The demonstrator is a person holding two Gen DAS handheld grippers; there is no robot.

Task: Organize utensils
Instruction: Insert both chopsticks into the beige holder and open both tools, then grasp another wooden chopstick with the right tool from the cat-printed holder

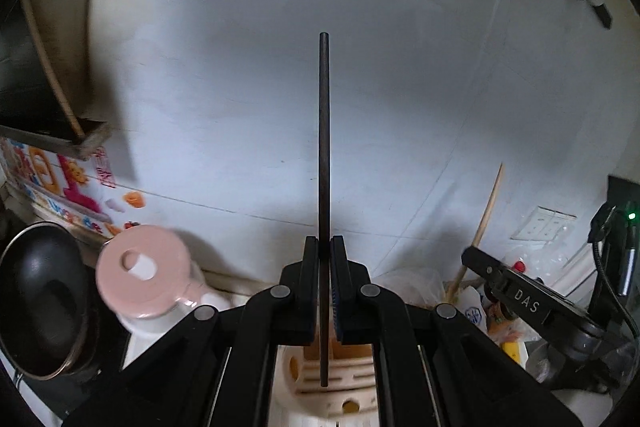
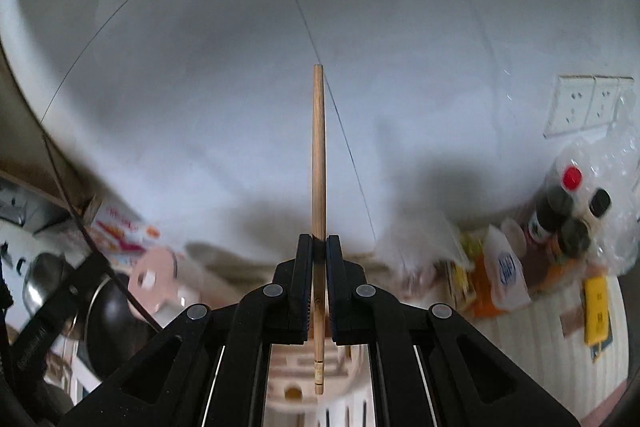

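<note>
The left claw is clenched on a dark chopstick, and the right claw grips a light wooden chopstick. Both sticks are held above the cream slotted holder. I would lower each one slowly and straight into an opening, releasing only when the tip is inside

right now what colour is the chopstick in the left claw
Dark brown, almost black chopstick; clearest in the left wrist view.

Dark chopstick matt wood; light chopstick smooth pale wood; pan glossy black.
</note>
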